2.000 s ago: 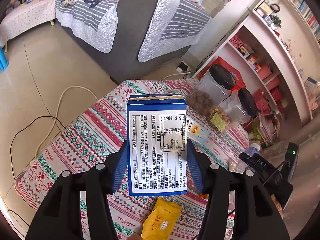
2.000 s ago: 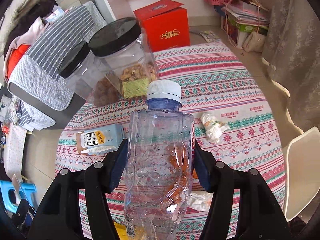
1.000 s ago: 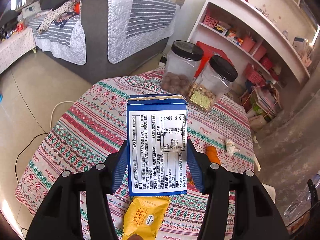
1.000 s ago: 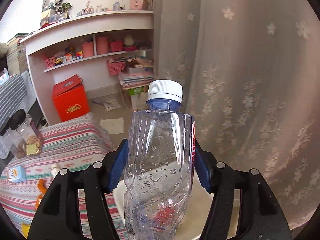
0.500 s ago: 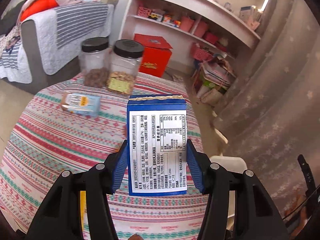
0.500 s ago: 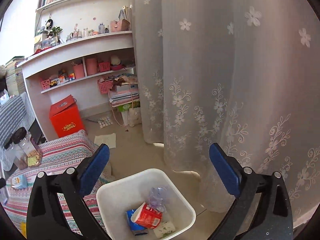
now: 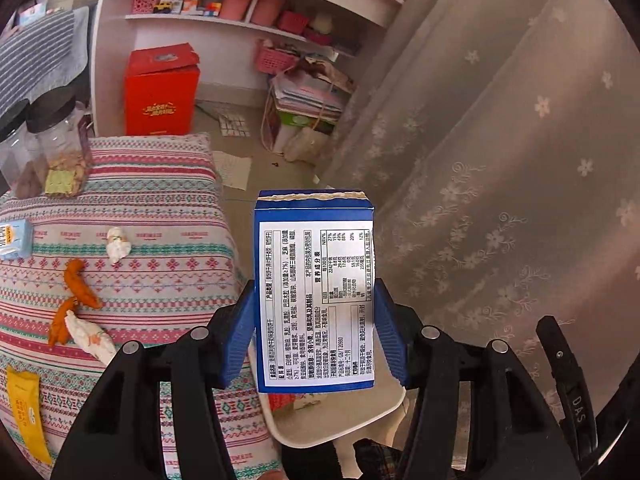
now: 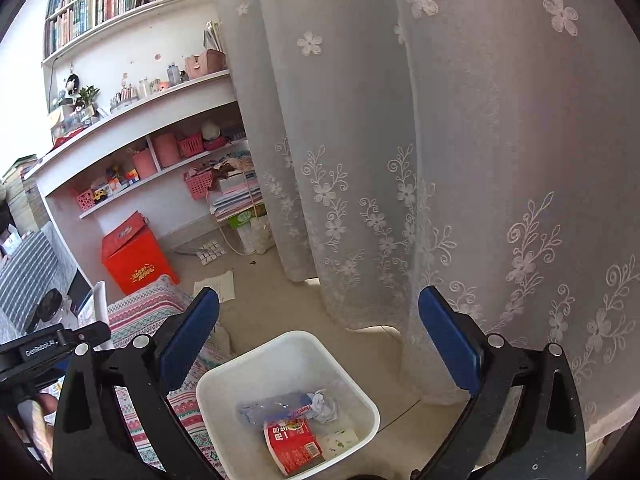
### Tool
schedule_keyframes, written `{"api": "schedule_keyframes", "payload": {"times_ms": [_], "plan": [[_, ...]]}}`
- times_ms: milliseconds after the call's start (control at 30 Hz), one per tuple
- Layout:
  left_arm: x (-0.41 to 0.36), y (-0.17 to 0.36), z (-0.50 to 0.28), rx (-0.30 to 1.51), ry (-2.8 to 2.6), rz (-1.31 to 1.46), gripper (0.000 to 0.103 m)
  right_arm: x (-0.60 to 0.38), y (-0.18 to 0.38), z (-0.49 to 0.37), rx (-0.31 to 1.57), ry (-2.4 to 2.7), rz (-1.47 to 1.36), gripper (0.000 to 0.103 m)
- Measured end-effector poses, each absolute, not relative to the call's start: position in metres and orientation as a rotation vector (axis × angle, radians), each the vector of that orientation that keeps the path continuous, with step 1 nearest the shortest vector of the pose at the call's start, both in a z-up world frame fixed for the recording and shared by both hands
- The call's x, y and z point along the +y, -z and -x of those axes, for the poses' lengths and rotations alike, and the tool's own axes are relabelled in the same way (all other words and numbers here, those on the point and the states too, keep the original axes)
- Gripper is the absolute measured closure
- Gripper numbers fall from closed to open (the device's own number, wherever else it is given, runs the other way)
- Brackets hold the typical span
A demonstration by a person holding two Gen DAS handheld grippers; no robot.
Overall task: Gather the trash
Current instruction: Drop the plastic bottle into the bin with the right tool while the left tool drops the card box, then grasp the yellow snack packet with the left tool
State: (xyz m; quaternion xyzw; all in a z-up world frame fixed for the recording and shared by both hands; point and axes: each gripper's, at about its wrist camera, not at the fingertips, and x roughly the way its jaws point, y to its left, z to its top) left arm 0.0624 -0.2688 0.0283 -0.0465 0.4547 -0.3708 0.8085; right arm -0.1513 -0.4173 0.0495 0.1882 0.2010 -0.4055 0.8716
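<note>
My left gripper (image 7: 316,336) is shut on an upright blue and white snack box (image 7: 315,280), held over the white trash bin (image 7: 340,428) beside the table. My right gripper (image 8: 320,340) is open and empty above the same white bin (image 8: 224,380). Inside the bin lie a clear plastic bottle (image 8: 272,406), a red cup (image 8: 290,442) and crumpled paper (image 8: 324,404). On the patterned tablecloth (image 7: 160,200) lie orange peels (image 7: 78,284), crumpled tissues (image 7: 118,243), a yellow packet (image 7: 26,416) and a small milk carton (image 7: 14,238).
Two black-lidded jars (image 7: 60,148) stand at the table's far left. A red box (image 7: 160,92) and white shelves (image 7: 240,20) are behind. A lace curtain (image 8: 480,160) hangs close on the right of the bin.
Both grippers swung from the table to the bin. My right gripper opened and the plastic bottle dropped into the bin. My left gripper still holds the box, now nearer the bin.
</note>
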Motion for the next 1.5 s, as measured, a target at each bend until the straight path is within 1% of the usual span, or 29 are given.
{"api": "schedule_keyframes", "payload": {"times_ms": [100, 167, 200, 233, 300, 333, 400, 467, 733, 1033, 1167, 1300, 1500], "plan": [[-0.291, -0.020, -0.059, 1.015, 0.843, 0.091, 0.046, -0.421, -0.050, 0.154, 0.414, 0.859, -0.406, 0.007], [-0.304, -0.012, -0.058, 1.054, 0.851, 0.058, 0.040, -0.422, -0.050, 0.156, 0.404, 0.868, -0.415, 0.007], [-0.309, -0.009, -0.059, 1.067, 0.847, 0.048, 0.035, -0.422, -0.050, 0.157, 0.401, 0.871, -0.415, 0.007], [-0.311, -0.005, -0.059, 1.077, 0.847, 0.045, 0.034, -0.422, -0.050, 0.157, 0.401, 0.873, -0.414, 0.007], [-0.310, 0.000, -0.061, 1.098, 0.854, 0.051, 0.033, -0.422, -0.050, 0.156, 0.406, 0.869, -0.413, 0.007], [-0.307, 0.001, -0.062, 1.104, 0.855, 0.055, 0.030, -0.422, -0.050, 0.155, 0.409, 0.866, -0.411, 0.007], [-0.299, 0.003, -0.064, 1.104, 0.838, 0.051, 0.027, -0.421, -0.050, 0.152, 0.419, 0.858, -0.407, 0.007], [-0.289, 0.005, -0.066, 1.098, 0.814, 0.039, 0.027, -0.418, -0.048, 0.146, 0.439, 0.842, -0.399, 0.007], [-0.220, 0.023, -0.071, 1.072, 0.614, -0.070, 0.023, -0.378, -0.031, 0.099, 0.610, 0.692, -0.281, 0.007], [-0.114, 0.059, -0.088, 1.138, 0.384, -0.127, 0.023, -0.321, -0.001, 0.056, 0.779, 0.517, -0.150, 0.007], [-0.063, 0.073, -0.101, 1.198, 0.291, -0.136, 0.023, -0.301, 0.007, 0.043, 0.817, 0.470, -0.103, 0.007], [-0.017, 0.098, -0.114, 1.316, 0.201, -0.164, 0.023, -0.287, 0.016, 0.030, 0.864, 0.420, -0.101, 0.007], [0.029, 0.135, -0.126, 1.412, 0.127, -0.055, 0.023, -0.266, 0.026, 0.013, 0.903, 0.382, -0.065, 0.007]]}}
